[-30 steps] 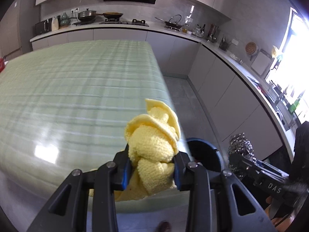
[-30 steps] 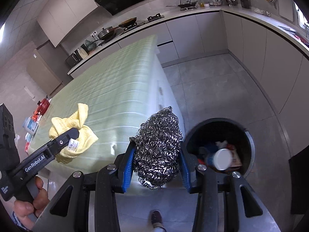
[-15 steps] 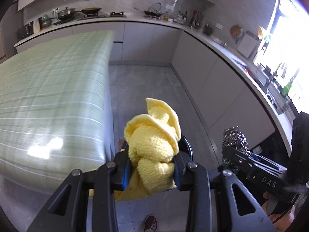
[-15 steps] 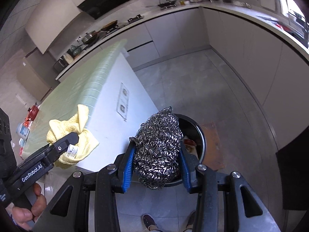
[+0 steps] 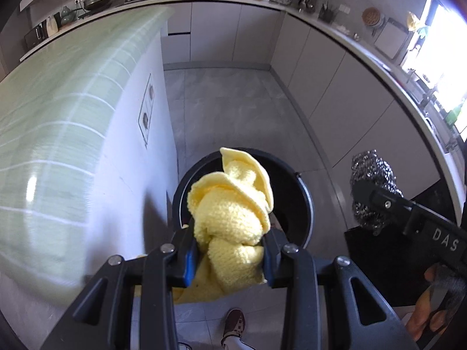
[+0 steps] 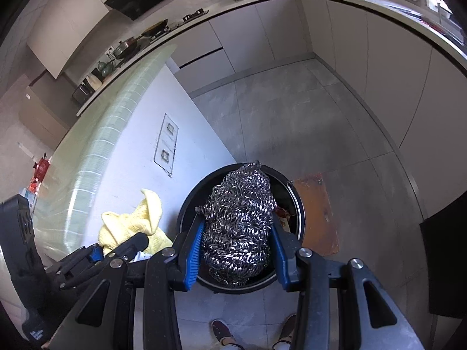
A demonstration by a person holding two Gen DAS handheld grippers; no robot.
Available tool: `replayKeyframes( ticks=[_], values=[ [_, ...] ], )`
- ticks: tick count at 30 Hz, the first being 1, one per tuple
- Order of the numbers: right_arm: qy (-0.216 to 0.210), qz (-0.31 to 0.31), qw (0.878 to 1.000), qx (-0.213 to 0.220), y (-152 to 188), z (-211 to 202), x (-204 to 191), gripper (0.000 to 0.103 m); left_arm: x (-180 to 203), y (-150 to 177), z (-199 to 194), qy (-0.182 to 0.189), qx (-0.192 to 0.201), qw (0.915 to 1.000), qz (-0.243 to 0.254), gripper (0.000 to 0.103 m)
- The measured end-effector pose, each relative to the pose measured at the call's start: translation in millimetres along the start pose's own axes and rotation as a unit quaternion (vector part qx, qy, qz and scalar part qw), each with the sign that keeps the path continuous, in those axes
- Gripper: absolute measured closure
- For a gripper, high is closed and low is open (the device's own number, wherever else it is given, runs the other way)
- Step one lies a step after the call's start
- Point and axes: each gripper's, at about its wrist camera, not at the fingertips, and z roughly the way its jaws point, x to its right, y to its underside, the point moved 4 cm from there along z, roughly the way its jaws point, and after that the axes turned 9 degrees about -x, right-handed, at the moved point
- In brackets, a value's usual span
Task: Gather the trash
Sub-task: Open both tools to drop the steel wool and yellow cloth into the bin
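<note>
My left gripper (image 5: 230, 250) is shut on a bunched yellow cloth (image 5: 233, 204), which hangs over the mouth of a round black trash bin (image 5: 303, 201) on the floor. My right gripper (image 6: 238, 245) is shut on a steel wool scourer (image 6: 239, 218), held above the same trash bin (image 6: 300, 213). Some trash shows inside the bin beside the scourer. In the right wrist view the yellow cloth (image 6: 131, 221) and left gripper sit at the lower left. In the left wrist view the steel wool scourer (image 5: 370, 180) shows at the right.
A white kitchen island with a green checked top (image 5: 58, 110) stands just left of the bin. An orange-brown mat (image 6: 315, 210) lies right of the bin. Grey cabinets (image 5: 335, 87) line the far and right walls. The person's shoes (image 6: 221, 329) are on the tiled floor below.
Both grippers have swung off the green island top to the right and dropped toward the floor. The bin now sits directly under the cloth and the scourer. Both grips are unchanged.
</note>
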Motion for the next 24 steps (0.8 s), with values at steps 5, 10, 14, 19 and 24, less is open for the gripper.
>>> replayKeyframes(
  ticks=[5,10,14,19,24],
  values=[
    [0.0,-0.012,1.0,-0.019,-8,37,11,0.059,0,-10,25,-0.021,-0.003,0.9998,-0.004,0.066],
    [-0.005,-0.044,0.999,-0.03,-27,78,9,0.054,-2,-13,46,-0.028,-0.009,0.9995,-0.009,0.055],
    [0.015,-0.052,0.998,-0.029,-41,101,11,0.04,-8,-13,46,-0.053,0.005,0.9982,-0.026,0.037],
    [0.024,-0.033,0.999,0.014,-52,88,18,0.039,-7,-13,27,-0.058,0.036,0.9971,-0.034,0.033],
    [0.021,-0.026,0.999,0.025,-50,58,15,0.039,4,-10,-3,-0.047,0.036,0.9978,-0.031,0.033]
  ],
)
